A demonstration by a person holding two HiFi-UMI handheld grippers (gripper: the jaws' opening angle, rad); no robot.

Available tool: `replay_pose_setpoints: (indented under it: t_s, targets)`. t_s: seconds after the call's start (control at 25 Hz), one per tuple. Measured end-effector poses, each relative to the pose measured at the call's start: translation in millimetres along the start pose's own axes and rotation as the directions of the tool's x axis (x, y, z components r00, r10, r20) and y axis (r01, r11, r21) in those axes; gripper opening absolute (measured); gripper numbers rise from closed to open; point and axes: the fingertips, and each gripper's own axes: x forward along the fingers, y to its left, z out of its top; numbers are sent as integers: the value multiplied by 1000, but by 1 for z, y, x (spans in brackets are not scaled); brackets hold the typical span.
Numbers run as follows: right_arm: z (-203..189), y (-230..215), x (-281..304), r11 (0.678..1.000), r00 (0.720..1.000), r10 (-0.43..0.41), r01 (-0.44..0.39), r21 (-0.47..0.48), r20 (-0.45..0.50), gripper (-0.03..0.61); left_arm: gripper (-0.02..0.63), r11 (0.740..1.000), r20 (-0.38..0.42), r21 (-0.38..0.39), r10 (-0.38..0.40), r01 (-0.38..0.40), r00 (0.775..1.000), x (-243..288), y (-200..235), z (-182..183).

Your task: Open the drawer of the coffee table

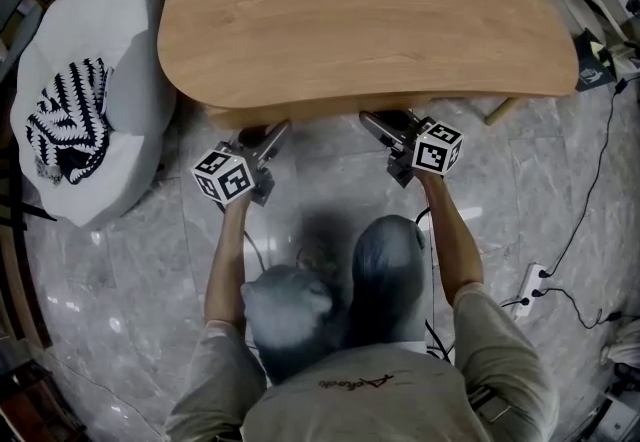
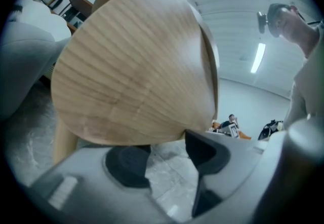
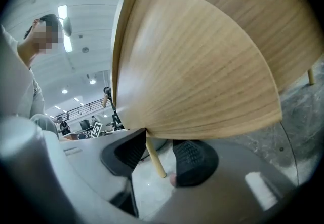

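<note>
**Head view, left to right.** A pale cushioned seat [image 1: 95, 60] carrying a black-and-white patterned cloth [image 1: 68, 125] stands off the left end of the coffee table [image 1: 370, 20], clear of the work. The person [image 1: 390, 390] crouches at the table's long near edge with both forearms extended, so that the two tools meet the same face from the front. The left tool [image 1: 272, 137] lies level, its tips tucked under the overhang of the tabletop. In the left gripper view its jaws stand wide. The marble floor [image 2: 169, 182] shows between them, and the lower edge of a wood panel [image 2: 131, 66] sits just above the pads, unclamped. That panel is judged to be the drawer [image 1: 310, 114], seen from above as a narrow band beneath the tabletop's near edge and apparently shut or nearly so. No handle is visible, which probably explains the low approach to its bottom edge. The right tool [image 1: 378, 125] mirrors the left further along the same band. In the right gripper view its jaws are likewise wide and grip nothing, with the panel's edge [image 3: 192, 76] over the pads and a table leg [image 3: 154, 159] visible beyond the gap. Spacing the tools apart should keep a pull even, so that the drawer does not skew. A power strip [image 1: 530, 285] lies on the floor at the far right.
</note>
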Motion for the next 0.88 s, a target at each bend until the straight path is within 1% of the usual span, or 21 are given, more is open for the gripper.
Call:
replay_pose_setpoints:
  t_s: [0.2,0.48,0.88]
  targets:
    - [-12,18,-14,1000,1000,-6,6,-13,-13,166,209,1000,-27,1,3,-3,1000,-13,-17,-12]
    - [-33,47,-40,999,1000,0,-1,-42,-29,156,209,1000,-35,8,10,-10,999,-36,-47,-32]
    - [-56,80,-74,999,999,15,-16,-33,-38,156,202,1000,-68,7,12,-11,998,-63,-90,-59]
